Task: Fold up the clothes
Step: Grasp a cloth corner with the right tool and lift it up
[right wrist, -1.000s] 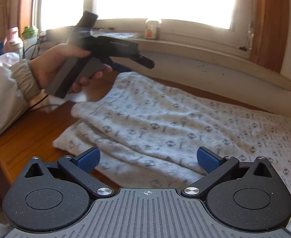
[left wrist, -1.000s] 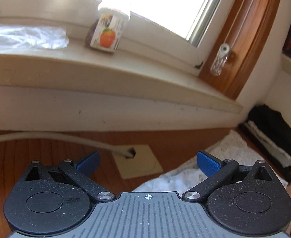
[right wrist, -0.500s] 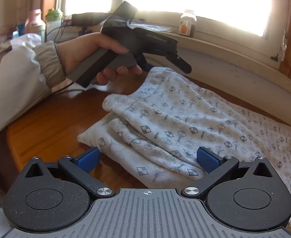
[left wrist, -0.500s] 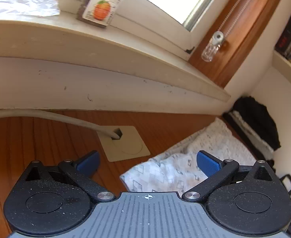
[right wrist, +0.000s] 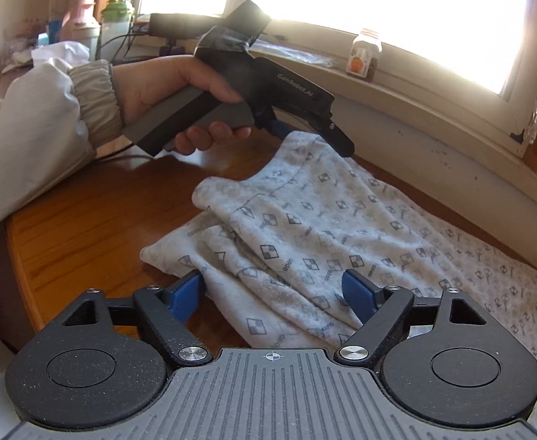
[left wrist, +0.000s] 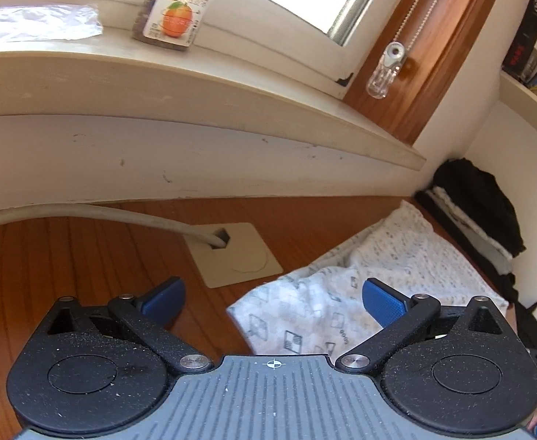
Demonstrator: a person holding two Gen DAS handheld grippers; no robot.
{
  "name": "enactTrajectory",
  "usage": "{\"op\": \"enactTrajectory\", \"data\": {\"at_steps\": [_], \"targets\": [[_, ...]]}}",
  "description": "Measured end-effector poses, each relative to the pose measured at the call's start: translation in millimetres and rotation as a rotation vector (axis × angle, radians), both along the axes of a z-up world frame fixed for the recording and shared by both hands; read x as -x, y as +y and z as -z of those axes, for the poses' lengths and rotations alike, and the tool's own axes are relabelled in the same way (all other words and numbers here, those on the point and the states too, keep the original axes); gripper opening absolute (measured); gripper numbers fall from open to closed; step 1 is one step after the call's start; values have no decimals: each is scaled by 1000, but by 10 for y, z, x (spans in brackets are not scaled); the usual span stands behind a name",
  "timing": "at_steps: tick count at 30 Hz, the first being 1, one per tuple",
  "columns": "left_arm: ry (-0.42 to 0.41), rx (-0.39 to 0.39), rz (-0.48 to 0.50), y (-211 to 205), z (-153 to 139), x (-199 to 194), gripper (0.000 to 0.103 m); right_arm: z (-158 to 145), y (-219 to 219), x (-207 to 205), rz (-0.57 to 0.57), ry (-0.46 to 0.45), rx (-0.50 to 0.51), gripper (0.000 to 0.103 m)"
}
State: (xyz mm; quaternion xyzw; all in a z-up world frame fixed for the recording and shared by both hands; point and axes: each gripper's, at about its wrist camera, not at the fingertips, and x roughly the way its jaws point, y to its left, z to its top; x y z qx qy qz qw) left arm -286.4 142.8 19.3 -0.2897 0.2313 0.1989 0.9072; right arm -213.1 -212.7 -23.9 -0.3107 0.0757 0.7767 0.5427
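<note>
My right tongs (right wrist: pixel 273 291) are closing, the blue pads (right wrist: pixel 186 295) still apart, with the near folded edge of the patterned grey garment (right wrist: pixel 305 227) lying between them; the pads are not pressing on it. The garment spreads away from these tongs across the wooden table (right wrist: pixel 85 227), reaching toward the wall under the windowsill (right wrist: pixel 433 106). A jar with an orange on its label (right wrist: pixel 363 55) stands on that sill.

Beyond the garment's far corner my left hand (right wrist: pixel 165 84) holds my left tongs (left wrist: pixel 273 299), their tips hovering just above that corner. Seen along the left tongs, the jaws stand wide and released, nothing between the pads; the garment's (left wrist: pixel 378 282) corner lies just ahead, toward the right pad. Ahead and left of them a grey cable (left wrist: pixel 96 216) runs into a beige floor plate (left wrist: pixel 239 256) set in the table. Far right, dark folded clothes (left wrist: pixel 481 205) sit against the wall.
</note>
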Motion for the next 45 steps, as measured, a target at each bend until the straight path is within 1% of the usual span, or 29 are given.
{"op": "enactTrajectory", "data": {"at_steps": [3,6,9,10,11,12,13,14,16,18,21,23,24,25,26,29,30,31,35,37,38,41,43,45], "targets": [[12,-10,25,-37,-5,-33,103,2,10,58,-33,-43,-19,77],[35,-40,62,-121,-10,-103,103,3,23,123,-75,-82,-32,77],[42,-62,100,-196,1,-143,102,3,59,166,-104,-97,-41,76],[44,-69,110,-222,6,-153,102,4,76,171,-110,-94,-43,74],[47,-75,120,-249,11,-163,102,7,93,173,-115,-88,-43,64],[50,-82,128,-274,14,-170,102,8,107,179,-122,-79,-39,57],[53,-89,134,-300,17,-175,101,8,118,197,-127,-80,-37,46],[55,-95,140,-327,20,-180,101,11,128,220,-128,-91,-41,40],[67,-116,151,-395,19,-190,101,16,137,273,-131,-128,-54,35],[78,-132,162,-457,15,-198,101,12,152,306,-135,-152,-60,35],[67,-124,161,-500,21,-183,101,25,175,343,-132,-190,-79,36],[60,-120,144,-511,26,-165,99,30,199,368,-123,-202,-84,35],[58,-119,126,-517,27,-158,91,32,213,381,-117,-207,-84,34],[57,-119,107,-524,28,-151,73,37,223,391,-113,-210,-86,29],[56,-118,89,-531,28,-144,66,43,229,398,-112,-212,-87,25],[67,-136,57,-594,30,-158,55,61,259,401,-109,-218,-107,19],[80,-150,47,-633,28,-184,44,64,269,400,-107,-216,-112,19],[92,-163,41,-672,25,-207,35,58,278,395,-104,-209,-116,17],[115,-183,15,-764,14,-246,30,-5,309,363,-97,-198,-150,13],[120,-177,4,-765,-18,-260,25,-72,326,324,-85,-189,-181,13],[122,-173,-3,-761,-55,-276,24,-121,331,288,-76,-181,-199,13],[117,-210,-6,-782,-302,-406,24,-304,324,129,-44,-151,-257,13],[93,-231,9,-804,-540,-607,24,-449,292,-39,-13,-140,-304,13],[72,-266,40,-891,-788,-914,24,-622,237,-293,39,-123,-351,13]]}}
